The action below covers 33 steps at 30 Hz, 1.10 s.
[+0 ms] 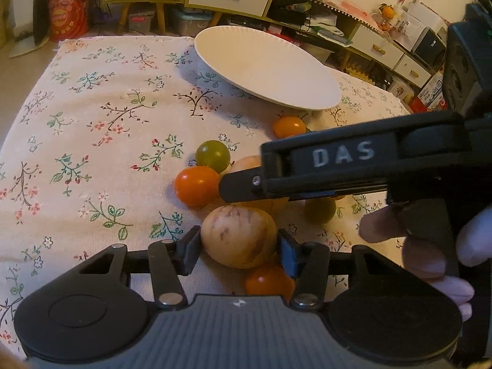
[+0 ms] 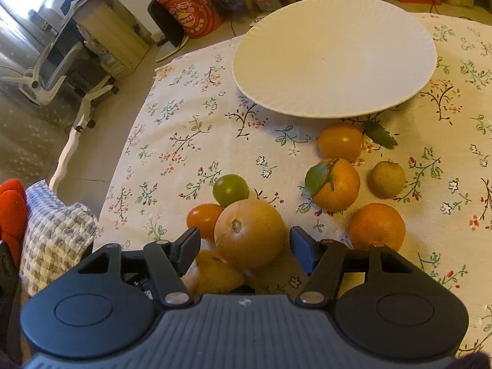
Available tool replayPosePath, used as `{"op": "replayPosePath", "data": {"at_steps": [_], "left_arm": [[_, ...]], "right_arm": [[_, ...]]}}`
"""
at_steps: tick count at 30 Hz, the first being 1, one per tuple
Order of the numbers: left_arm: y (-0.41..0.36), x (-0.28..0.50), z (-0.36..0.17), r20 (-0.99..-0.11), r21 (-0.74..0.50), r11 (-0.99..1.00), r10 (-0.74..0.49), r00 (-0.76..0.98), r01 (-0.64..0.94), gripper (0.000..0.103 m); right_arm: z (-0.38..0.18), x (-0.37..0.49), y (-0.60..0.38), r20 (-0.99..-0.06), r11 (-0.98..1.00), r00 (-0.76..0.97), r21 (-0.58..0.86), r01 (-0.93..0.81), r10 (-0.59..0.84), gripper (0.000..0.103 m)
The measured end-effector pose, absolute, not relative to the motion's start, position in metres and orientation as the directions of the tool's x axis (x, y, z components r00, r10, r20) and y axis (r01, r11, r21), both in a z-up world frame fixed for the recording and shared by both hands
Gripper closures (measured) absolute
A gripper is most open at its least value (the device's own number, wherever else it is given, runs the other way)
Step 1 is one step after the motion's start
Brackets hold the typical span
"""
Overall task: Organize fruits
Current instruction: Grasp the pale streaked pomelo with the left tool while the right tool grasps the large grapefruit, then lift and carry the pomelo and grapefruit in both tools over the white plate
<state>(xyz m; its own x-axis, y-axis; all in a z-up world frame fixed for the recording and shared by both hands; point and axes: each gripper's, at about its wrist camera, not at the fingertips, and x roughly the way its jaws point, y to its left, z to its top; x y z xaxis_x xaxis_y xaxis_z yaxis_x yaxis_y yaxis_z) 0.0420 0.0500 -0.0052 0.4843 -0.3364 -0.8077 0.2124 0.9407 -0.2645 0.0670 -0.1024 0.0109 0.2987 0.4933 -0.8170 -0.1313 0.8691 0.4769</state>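
My left gripper (image 1: 239,253) is shut on a pale, purple-streaked oval fruit (image 1: 240,236), a pad touching each side. An orange tomato (image 1: 269,281) lies just under it. My right gripper (image 2: 246,247) is open, straddling a round yellow-orange fruit (image 2: 249,233) with a thin gap at each pad. In the left wrist view the right gripper (image 1: 233,189) reaches in from the right over the fruit pile. Beyond the pile stands a bare white plate (image 1: 267,67) (image 2: 335,55).
Loose on the floral cloth (image 2: 184,141) lie a green tomato (image 2: 230,189), an orange tomato (image 2: 203,218), a leafy mandarin (image 2: 335,184), another mandarin (image 2: 376,226) and a small greenish fruit (image 2: 386,178). The table edge and a chair (image 2: 61,73) are to the left.
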Motion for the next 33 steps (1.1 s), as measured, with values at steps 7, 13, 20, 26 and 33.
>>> {"op": "replayPosePath", "data": {"at_steps": [7, 13, 20, 26, 33], "left_arm": [[0.055, 0.042, -0.005, -0.819, -0.267, 0.945, -0.326, 0.473, 0.189, 0.073], [0.059, 0.042, -0.004, -0.827, -0.264, 0.949, -0.316, 0.466, 0.174, 0.073], [0.06, 0.041, -0.002, -0.831, -0.268, 0.949, -0.316, 0.458, 0.168, 0.073], [0.059, 0.041, 0.002, -0.828, -0.274, 0.947, -0.322, 0.459, 0.171, 0.073], [0.056, 0.042, 0.011, -0.82, -0.275, 0.944, -0.33, 0.468, 0.183, 0.073]], "right_arm": [[0.007, 0.067, -0.095, -0.835, 0.886, 0.295, 0.444, -0.136, 0.464, 0.047], [0.008, 0.067, -0.092, -0.844, 0.899, 0.309, 0.415, -0.14, 0.438, 0.055], [0.009, 0.065, -0.091, -0.85, 0.904, 0.308, 0.398, -0.156, 0.427, 0.056], [0.012, 0.065, -0.095, -0.853, 0.906, 0.304, 0.4, -0.138, 0.423, 0.056], [0.024, 0.064, -0.102, -0.845, 0.9, 0.311, 0.421, -0.116, 0.435, 0.056]]}}
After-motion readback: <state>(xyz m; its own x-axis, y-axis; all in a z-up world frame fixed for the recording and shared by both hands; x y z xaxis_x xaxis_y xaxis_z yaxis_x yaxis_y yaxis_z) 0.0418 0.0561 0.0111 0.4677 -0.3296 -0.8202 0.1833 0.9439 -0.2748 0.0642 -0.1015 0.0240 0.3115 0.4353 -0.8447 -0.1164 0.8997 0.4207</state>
